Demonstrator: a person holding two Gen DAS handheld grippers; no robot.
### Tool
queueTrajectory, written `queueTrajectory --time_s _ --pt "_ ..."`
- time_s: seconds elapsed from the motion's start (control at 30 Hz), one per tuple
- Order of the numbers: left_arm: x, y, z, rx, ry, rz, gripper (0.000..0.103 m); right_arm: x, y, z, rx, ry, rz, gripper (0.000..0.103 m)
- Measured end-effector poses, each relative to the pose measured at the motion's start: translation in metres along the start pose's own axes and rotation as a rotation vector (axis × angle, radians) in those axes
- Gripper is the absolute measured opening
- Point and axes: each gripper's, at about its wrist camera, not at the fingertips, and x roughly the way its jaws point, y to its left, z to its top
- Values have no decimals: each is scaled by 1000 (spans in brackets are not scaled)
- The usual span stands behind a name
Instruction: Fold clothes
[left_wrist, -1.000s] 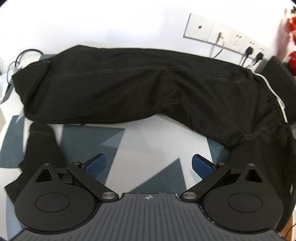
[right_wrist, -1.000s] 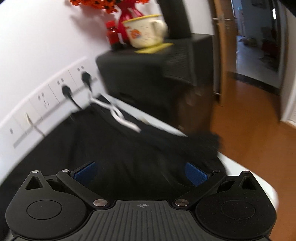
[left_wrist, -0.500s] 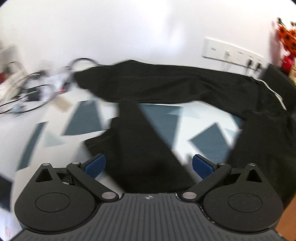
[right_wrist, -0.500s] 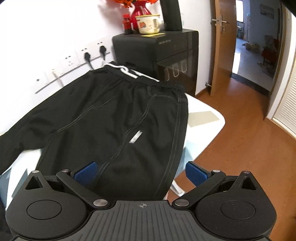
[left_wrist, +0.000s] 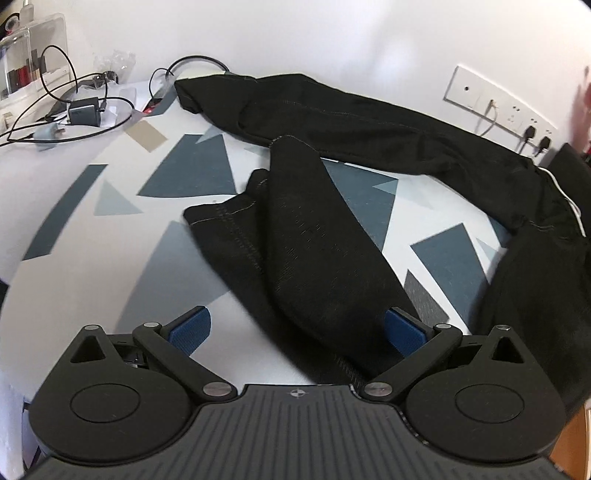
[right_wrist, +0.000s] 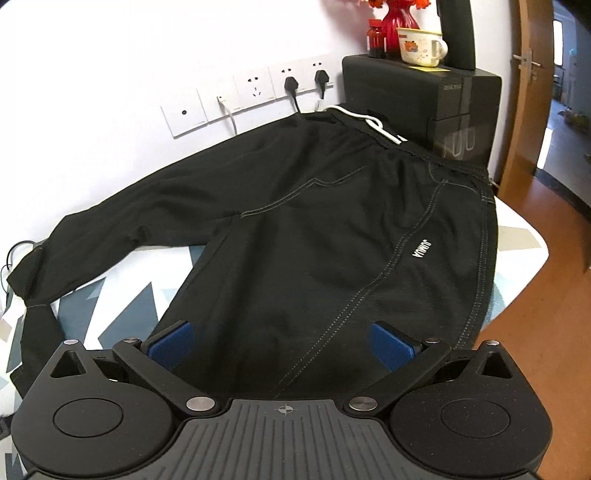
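A pair of black trousers (left_wrist: 317, 236) lies spread on a table with a blue-and-white triangle pattern (left_wrist: 110, 258). One leg runs along the back wall; the other leg lies crumpled and folded over toward the front. My left gripper (left_wrist: 297, 332) hovers open above the near leg, blue pads wide apart, holding nothing. In the right wrist view the trousers (right_wrist: 332, 229) show their hip part, with a white drawstring (right_wrist: 369, 122) at the waistband and a small white logo (right_wrist: 421, 249). My right gripper (right_wrist: 284, 343) is open just over the thigh cloth.
Cables, a charger (left_wrist: 83, 110) and small items clutter the table's far left. Wall sockets (right_wrist: 258, 90) with plugs sit behind the trousers. A black cabinet (right_wrist: 424, 99) with a mug (right_wrist: 419, 46) and red vase stands at the waistband end. The table's right edge (right_wrist: 532, 254) drops to a wooden floor.
Both grippers pulled back from the trousers. The left view swung left, now showing the near leg and the cluttered far-left table. The right view settled over the hip. Both stayed open.
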Motion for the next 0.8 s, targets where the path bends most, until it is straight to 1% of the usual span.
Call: queueTrajectory --time_s 0.07,0.13,0.23,0.27,0.3,0.33,0.37,0.4,0.43,0.53,0.67,0.73,0.8 --pt "14 -8 4 -4 21 12 102 -2 -7 -4 -10 -9 -22 102" --pt "27 -15 7 -2 46 34 102 -1 -18 -9 -13 -22 -62 102" --pt "41 -19 9 -15 83 97 101 -3 -35 -16 21 -44 -144 102" --pt "41 -18 8 -24 73 99 93 -3 -40 -18 26 -50 -164 102" --pt "39 -19 9 -22 57 104 71 -3 -46 -20 27 -53 -182 102" --pt "37 -19 9 -20 41 110 53 -3 -51 -21 29 -48 -193 102" --pt "35 -19 10 -14 36 115 27 -2 -55 -21 33 -39 -200 102" --pt "33 -19 12 -6 44 109 14 -2 -61 -22 44 -32 -205 102" --pt "30 -16 15 -10 48 88 9 -1 -66 -21 62 -29 -206 102" --pt "16 -5 14 -35 41 21 8 3 -78 -21 143 -22 -200 102" --pt "-4 15 2 -92 25 0 8 13 -82 -20 224 1 -210 102" --pt "-17 22 -3 -86 -8 -9 8 18 -76 -21 238 -3 -209 102" --pt "-33 25 -8 -48 -70 -9 8 22 -68 -21 237 -6 -191 102"
